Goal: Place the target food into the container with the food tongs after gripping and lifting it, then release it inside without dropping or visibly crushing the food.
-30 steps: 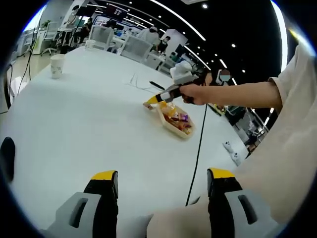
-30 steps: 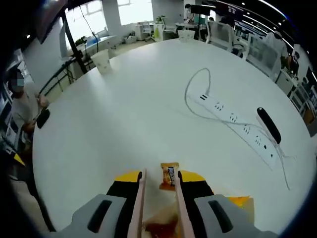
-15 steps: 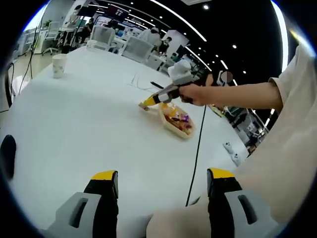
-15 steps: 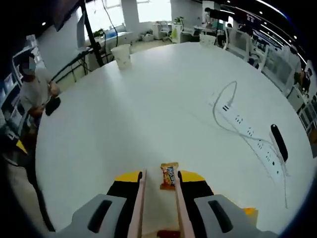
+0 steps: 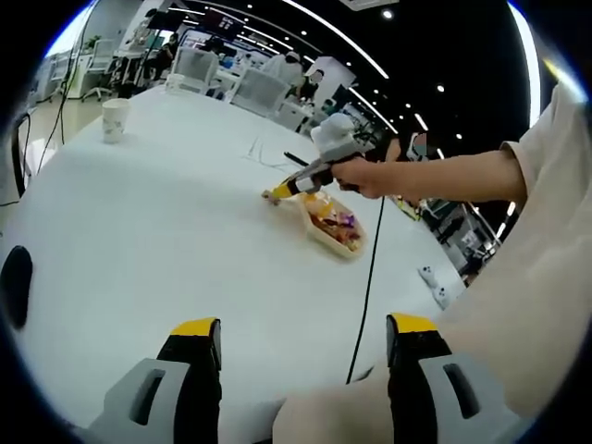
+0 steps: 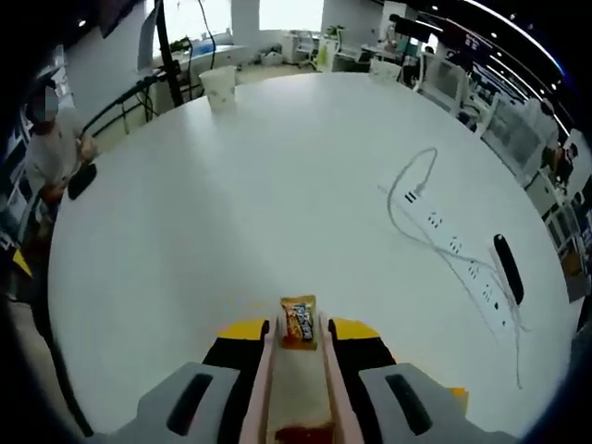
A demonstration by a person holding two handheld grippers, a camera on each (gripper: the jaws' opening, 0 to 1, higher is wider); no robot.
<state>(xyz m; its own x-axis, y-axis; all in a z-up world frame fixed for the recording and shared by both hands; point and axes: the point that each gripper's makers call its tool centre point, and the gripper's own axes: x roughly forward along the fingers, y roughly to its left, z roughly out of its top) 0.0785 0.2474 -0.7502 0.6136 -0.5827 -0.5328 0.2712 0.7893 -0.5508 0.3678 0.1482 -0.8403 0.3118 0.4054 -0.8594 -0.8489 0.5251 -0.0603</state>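
Snack packet (image 6: pixel 298 322) pinched in tongs (image 6: pixel 296 388) of right gripper (image 6: pixel 298 344)

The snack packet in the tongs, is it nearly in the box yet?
Done: the snack packet is gripped between the pink food tongs, which the right gripper squeezes, and it looks uncrushed. In hand: in the left gripper view the right gripper is beside the container, which already holds other snacks. Left: carry it over the container and release it inside. The left gripper is open and idle.
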